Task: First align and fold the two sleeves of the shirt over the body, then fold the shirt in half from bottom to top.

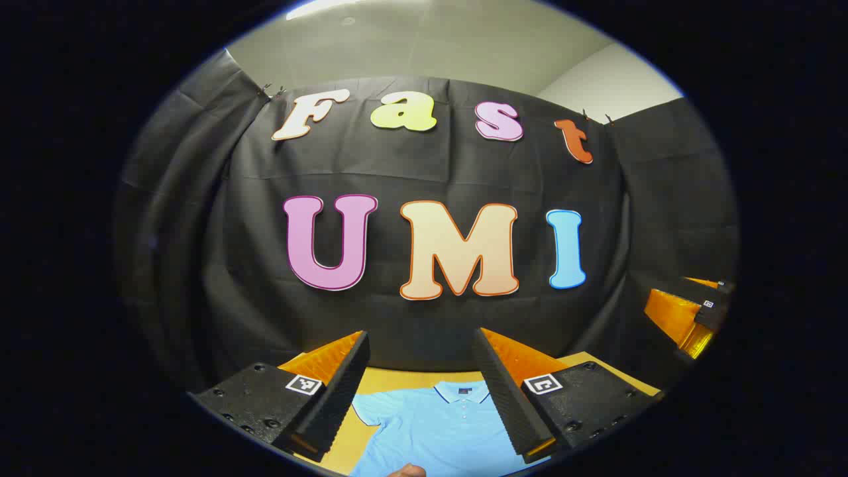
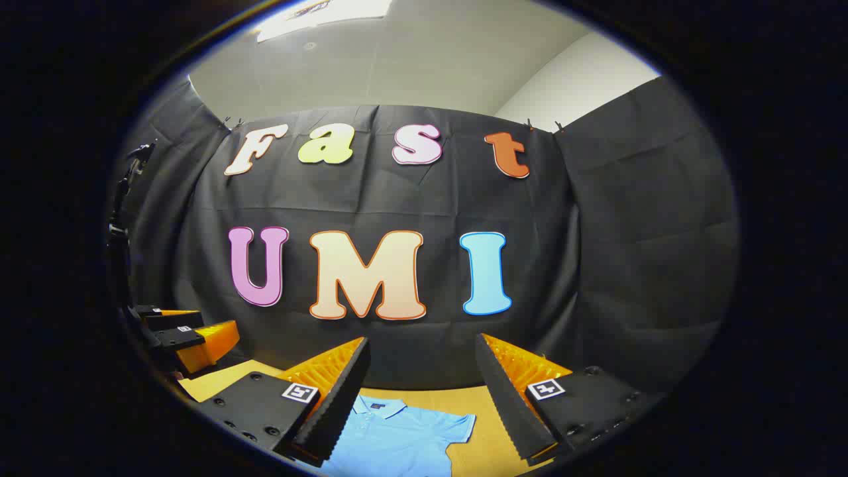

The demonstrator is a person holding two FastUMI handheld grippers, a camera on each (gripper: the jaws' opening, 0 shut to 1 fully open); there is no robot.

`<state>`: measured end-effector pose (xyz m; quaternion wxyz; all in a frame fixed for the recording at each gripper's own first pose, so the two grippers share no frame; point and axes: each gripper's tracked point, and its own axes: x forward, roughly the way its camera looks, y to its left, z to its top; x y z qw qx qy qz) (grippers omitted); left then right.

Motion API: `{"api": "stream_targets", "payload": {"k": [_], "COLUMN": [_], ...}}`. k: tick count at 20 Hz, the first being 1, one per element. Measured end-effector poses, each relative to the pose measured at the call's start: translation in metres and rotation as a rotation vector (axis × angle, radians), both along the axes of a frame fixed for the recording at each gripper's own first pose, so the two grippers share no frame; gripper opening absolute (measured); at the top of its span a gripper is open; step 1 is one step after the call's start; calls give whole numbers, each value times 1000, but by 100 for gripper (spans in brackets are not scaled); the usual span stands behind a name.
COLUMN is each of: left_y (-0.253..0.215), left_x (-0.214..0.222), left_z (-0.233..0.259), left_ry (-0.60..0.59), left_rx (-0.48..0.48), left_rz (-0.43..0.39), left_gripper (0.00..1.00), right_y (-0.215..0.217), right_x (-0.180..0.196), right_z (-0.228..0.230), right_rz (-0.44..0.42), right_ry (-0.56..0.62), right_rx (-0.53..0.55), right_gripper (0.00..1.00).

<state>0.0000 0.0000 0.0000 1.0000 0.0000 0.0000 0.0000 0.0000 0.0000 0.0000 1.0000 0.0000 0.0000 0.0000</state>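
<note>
both grippers, left gripper [image 1: 421,391] and right gripper [image 2: 421,397], hang with fingers apart over the blue shirt [image 1: 444,430] spread flat at bottom centre on the table [image 2: 477,404].

One light blue short-sleeved polo shirt [image 1: 440,430] with a dark-trimmed collar is lying on one yellowish-tan worktop [image 1: 397,379]. Two handheld two-finger grippers are showing: the left gripper [image 1: 422,391] and the right gripper [image 2: 422,397], each spreading two fingers apart. Two short sleeves are lying out from the shirt's body.
</note>
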Motion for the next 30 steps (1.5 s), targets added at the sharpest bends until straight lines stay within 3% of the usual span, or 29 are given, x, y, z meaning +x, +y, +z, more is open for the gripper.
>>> {"api": "stream_targets", "payload": {"k": [18, 22, 30], "left_y": [0, 4, 13], "left_x": [-8, -7, 21], "left_z": [1, 2, -9], "left_ry": [2, -6, 4], "left_rx": [-9, 8, -21], "left_rz": [25, 50, -1], "left_gripper": [95, 94, 95], "right_y": [-15, -32, -53], "right_x": [-1, 20, 94], "right_z": [-4, -28, -100], "right_rz": [19, 22, -78], "right_ry": [9, 43, 149], "right_rx": [-34, -55, -131], "right_gripper": [98, 98, 99]}}
